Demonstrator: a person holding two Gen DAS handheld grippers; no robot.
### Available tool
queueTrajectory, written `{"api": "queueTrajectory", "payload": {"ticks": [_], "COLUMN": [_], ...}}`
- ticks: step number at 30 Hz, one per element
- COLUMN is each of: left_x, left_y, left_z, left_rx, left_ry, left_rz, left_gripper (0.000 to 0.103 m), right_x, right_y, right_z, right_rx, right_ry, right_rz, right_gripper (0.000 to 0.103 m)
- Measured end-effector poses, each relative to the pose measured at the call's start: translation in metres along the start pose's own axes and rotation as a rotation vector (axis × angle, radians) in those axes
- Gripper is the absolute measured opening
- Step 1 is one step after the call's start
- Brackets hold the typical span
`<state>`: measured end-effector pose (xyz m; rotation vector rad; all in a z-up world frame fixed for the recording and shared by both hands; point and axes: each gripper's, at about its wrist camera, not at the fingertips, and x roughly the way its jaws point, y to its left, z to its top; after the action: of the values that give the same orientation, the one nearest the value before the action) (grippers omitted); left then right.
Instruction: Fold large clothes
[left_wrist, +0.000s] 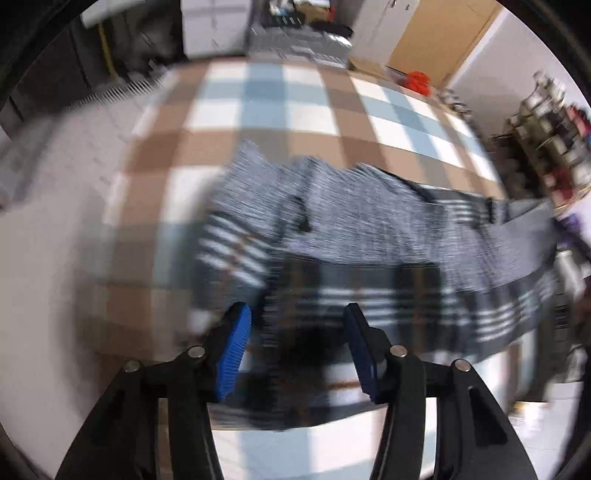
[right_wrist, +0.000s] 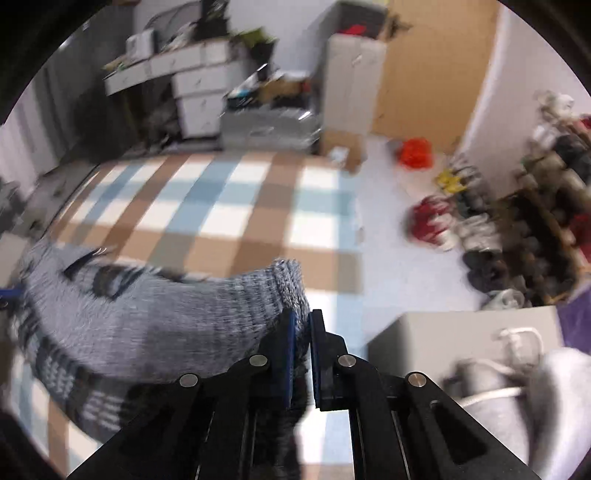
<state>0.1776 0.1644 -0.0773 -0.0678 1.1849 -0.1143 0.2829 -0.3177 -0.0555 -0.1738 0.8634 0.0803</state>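
Note:
A grey knit sweater with striped dark panels (left_wrist: 369, 221) lies stretched and blurred across a brown, blue and white checked floor mat (left_wrist: 258, 110). My left gripper (left_wrist: 297, 308) points down over the sweater's near striped part. Its blue pads (left_wrist: 236, 350) stand well apart and press on nothing. In the right wrist view the sweater (right_wrist: 166, 325) hangs off to the left above the mat (right_wrist: 221, 206). There my right gripper (right_wrist: 301, 313) is shut on a bunched knit edge of it, lifted off the floor.
A shoe rack with several shoes (right_wrist: 535, 221) stands along the right wall, with a red bag (right_wrist: 415, 152) on the pale floor. A grey box (right_wrist: 461, 339) sits near the right gripper. White drawers (right_wrist: 199, 96) and cluttered bins stand beyond the mat.

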Motion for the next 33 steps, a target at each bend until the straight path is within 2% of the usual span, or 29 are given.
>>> {"api": "queueTrajectory", "payload": {"ticks": [1, 2, 3, 6, 7, 9, 10, 12, 13, 14, 15, 16, 18, 19, 22, 25, 27, 28, 29, 30, 32, 33], "left_x": [-0.007, -0.012, -0.014, -0.022, -0.026, -0.031, -0.032, -0.031, -0.028, -0.026, -0.025, -0.024, -0.02, -0.015, -0.004, 0.006, 0.012, 0.013, 0.01, 0.008, 0.006, 0.004], "left_y": [0.0, 0.004, 0.012, 0.04, 0.046, 0.045, 0.041, 0.031, 0.026, 0.021, 0.017, 0.013, 0.008, 0.007, 0.011, 0.012, 0.005, 0.002, -0.001, -0.003, -0.002, -0.001], "left_z": [-0.003, -0.006, -0.008, -0.018, -0.023, -0.032, -0.037, -0.047, -0.051, -0.056, -0.059, -0.061, -0.067, -0.069, -0.073, -0.074, -0.074, -0.074, -0.075, -0.074, -0.072, -0.073], "left_rx": [0.038, 0.052, 0.038, -0.093, -0.125, -0.135, -0.129, -0.117, -0.118, -0.12, -0.115, -0.104, -0.08, -0.089, -0.15, -0.205, -0.208, -0.199, -0.193, -0.182, -0.182, -0.19], "left_ry": [-0.042, -0.063, -0.061, -0.036, -0.039, -0.031, -0.022, 0.004, 0.026, 0.043, 0.05, 0.052, 0.054, 0.057, 0.058, 0.063, 0.061, 0.047, 0.025, 0.0, -0.019, -0.023], "left_rz": [0.11, 0.166, 0.157, 0.044, 0.01, -0.055, -0.089, -0.132, -0.156, -0.168, -0.172, -0.171, -0.141, -0.118, -0.146, -0.167, -0.162, -0.15, -0.147, -0.157, -0.163, -0.174], "left_gripper": [0.047, 0.048, 0.047, 0.047, 0.047, 0.047, 0.047, 0.047, 0.047, 0.047, 0.047, 0.047, 0.047, 0.047, 0.048, 0.053, 0.053, 0.053, 0.051, 0.041, 0.028, 0.021], "right_x": [-0.002, -0.005, -0.006, -0.008, -0.005, 0.011, 0.021, 0.027, 0.027, 0.024, 0.018, 0.007, -0.01, -0.014, -0.015, -0.007, 0.0, 0.001, 0.0, -0.002, -0.007, -0.009], "right_y": [0.0, -0.001, -0.001, 0.005, 0.01, 0.02, 0.025, 0.027, 0.024, 0.019, 0.013, 0.005, -0.004, -0.004, 0.007, 0.015, 0.018, 0.019, 0.019, 0.023, 0.031, 0.035], "right_z": [0.0, 0.0, -0.001, -0.004, -0.005, -0.011, -0.014, -0.019, -0.021, -0.023, -0.024, -0.028, -0.035, -0.039, -0.058, -0.082, -0.092, -0.096, -0.097, -0.096, -0.095, -0.094], "right_rx": [0.003, 0.012, 0.02, 0.015, 0.004, -0.013, -0.011, 0.03, 0.072, 0.127, 0.176, 0.234, 0.278, 0.274, 0.222, 0.19, 0.19, 0.206, 0.215, 0.205, 0.144, 0.119], "right_ry": [-0.016, -0.033, -0.042, -0.063, -0.048, 0.049, 0.106, 0.155, 0.178, 0.179, 0.163, 0.127, 0.098, 0.108, 0.178, 0.228, 0.242, 0.232, 0.22, 0.208, 0.186, 0.178], "right_rz": [-0.008, -0.014, -0.017, -0.044, -0.009, 0.082, 0.075, 0.112, 0.166, 0.225, 0.271, 0.33, 0.406, 0.416, 0.375, 0.334, 0.352, 0.379, 0.399, 0.424, 0.381, 0.368], "right_gripper": [0.007, 0.007, 0.007, 0.007, 0.008, 0.008, 0.009, 0.013, 0.031, 0.072, 0.092, 0.103, 0.103, 0.103, 0.103, 0.103, 0.103, 0.094, 0.07, 0.054, 0.033, 0.028]}}
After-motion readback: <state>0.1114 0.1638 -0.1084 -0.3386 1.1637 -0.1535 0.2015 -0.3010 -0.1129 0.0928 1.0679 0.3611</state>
